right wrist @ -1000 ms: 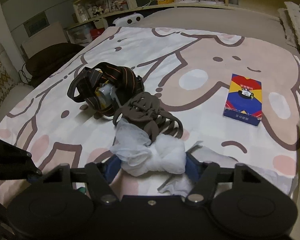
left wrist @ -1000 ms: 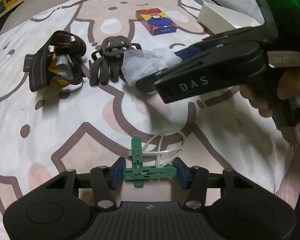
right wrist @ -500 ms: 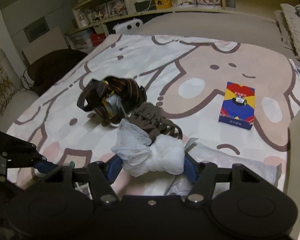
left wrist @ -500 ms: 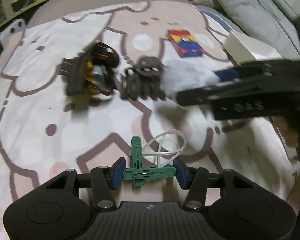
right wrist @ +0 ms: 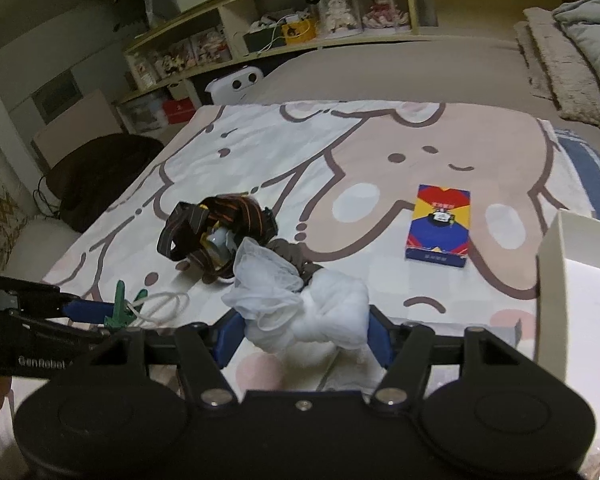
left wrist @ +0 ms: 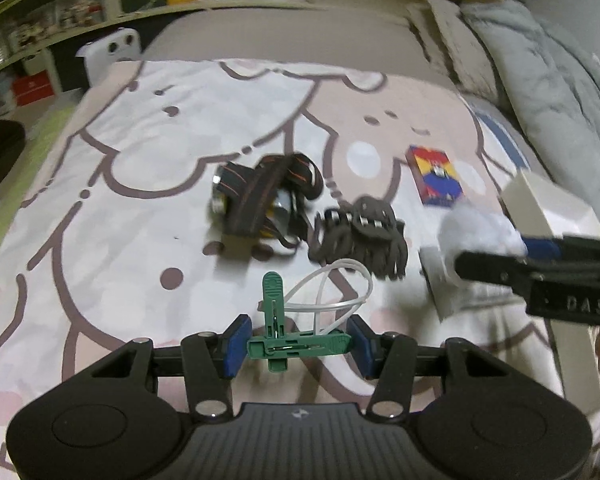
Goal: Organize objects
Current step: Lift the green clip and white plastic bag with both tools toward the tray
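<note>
Above the bedspread (left wrist: pixel 148 208), both grippers tilt downward: left gripper (left wrist: pixel 296 345) clamps green clips (left wrist: pixel 288 346), right gripper (right wrist: pixel 306 334) white mesh (right wrist: pixel 320 320).

"DAS" in pale letters on the black body of the right tool (left wrist: pixel 500 258), seen side-on from the left wrist view. "GenRobot" in pale letters on the black body of the left tool (right wrist: pixel 100 316), lower left of the right wrist view; end of the word runs behind the near tool. Print on the red, yellow and blue box (right wrist: pixel 439 226) on the bed: too small to read.
</note>
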Available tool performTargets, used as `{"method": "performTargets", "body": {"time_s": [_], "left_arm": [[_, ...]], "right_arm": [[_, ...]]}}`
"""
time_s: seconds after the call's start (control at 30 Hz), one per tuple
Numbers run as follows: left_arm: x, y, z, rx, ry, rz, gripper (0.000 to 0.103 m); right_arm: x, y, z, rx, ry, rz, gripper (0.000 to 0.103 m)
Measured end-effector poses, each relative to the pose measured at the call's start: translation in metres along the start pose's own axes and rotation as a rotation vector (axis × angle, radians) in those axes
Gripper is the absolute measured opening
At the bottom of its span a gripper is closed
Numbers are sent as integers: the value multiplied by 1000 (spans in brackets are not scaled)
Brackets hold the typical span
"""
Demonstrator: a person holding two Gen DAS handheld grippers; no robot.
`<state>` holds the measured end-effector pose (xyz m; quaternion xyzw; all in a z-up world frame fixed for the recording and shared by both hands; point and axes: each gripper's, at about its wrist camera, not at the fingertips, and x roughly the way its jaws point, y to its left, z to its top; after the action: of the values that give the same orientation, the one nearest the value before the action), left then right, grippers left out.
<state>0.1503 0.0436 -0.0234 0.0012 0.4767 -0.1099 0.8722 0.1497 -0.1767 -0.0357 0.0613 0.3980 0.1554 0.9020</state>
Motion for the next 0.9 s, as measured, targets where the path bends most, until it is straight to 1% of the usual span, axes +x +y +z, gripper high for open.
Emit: {"method": "performTargets", "body": {"time_s": [0.17,0.37,0.57,0.9], "left_arm": [[-11,2,2,-51,-41,6,53],[-19,3,1,-85,-66,19,53],[-27,3,-1,-89,-83,22,53],[-38,-5,-2,-87,-103,38,53]], "right_arm": [[-11,0,0,12,-12,-15,65],[-20,0,-2,29,-10,-47,65],[-30,1,-4,41,-17,-65,65],[-43,5,-5,25,-27,-83,65]]}}
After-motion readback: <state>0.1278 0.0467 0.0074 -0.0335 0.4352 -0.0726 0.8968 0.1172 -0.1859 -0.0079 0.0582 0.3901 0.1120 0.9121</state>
